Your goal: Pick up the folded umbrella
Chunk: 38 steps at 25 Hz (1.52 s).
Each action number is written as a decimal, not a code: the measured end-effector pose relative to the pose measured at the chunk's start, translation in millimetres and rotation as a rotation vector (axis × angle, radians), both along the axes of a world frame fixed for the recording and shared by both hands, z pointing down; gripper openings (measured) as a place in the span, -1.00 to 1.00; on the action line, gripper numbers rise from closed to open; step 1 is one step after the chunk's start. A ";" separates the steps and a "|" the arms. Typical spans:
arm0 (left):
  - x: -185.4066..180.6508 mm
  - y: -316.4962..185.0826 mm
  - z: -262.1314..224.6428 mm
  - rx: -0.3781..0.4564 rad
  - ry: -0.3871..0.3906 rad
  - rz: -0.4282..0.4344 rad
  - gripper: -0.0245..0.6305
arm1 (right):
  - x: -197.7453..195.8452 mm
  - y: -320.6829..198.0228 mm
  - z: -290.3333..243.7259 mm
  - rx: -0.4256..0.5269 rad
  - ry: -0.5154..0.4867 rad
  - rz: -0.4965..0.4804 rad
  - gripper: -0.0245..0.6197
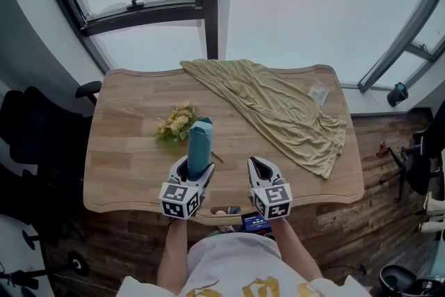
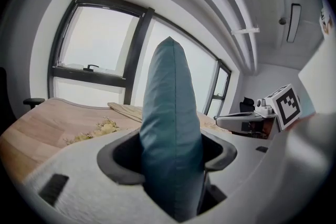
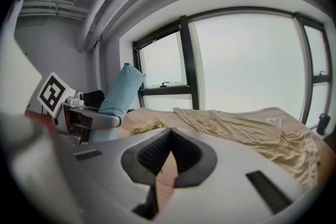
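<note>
The folded umbrella (image 1: 199,142) stands nearly upright over the near part of the wooden table (image 1: 118,156), clamped in the left gripper (image 1: 197,165), whose jaws hide its lower end. Just beside it, the right gripper (image 1: 261,163) has its jaws closed on nothing. Yellow flowers (image 1: 177,123) and a rumpled cloth (image 1: 278,108) lie beyond.

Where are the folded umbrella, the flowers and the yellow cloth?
folded umbrella (image 1: 199,146): head view, middle of its teal sleeve.
flowers (image 1: 177,123): head view, the pale blooms.
yellow cloth (image 1: 278,108): head view, its middle folds.
</note>
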State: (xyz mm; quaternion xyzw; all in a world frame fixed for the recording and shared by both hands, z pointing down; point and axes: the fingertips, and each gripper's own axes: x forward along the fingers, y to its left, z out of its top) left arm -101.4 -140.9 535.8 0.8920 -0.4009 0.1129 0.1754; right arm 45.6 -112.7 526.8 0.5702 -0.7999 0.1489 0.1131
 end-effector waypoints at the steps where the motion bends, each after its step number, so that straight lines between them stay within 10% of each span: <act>1: 0.4 0.4 -2.0 0.001 0.010 -0.001 0.01 | 0.5 1.3 -1.4 0.001 -0.002 0.001 -0.89; 38: 29.2 163.0 -54.7 0.118 0.081 -0.141 0.01 | 3.1 115.4 -56.2 0.140 -0.044 -0.174 -0.89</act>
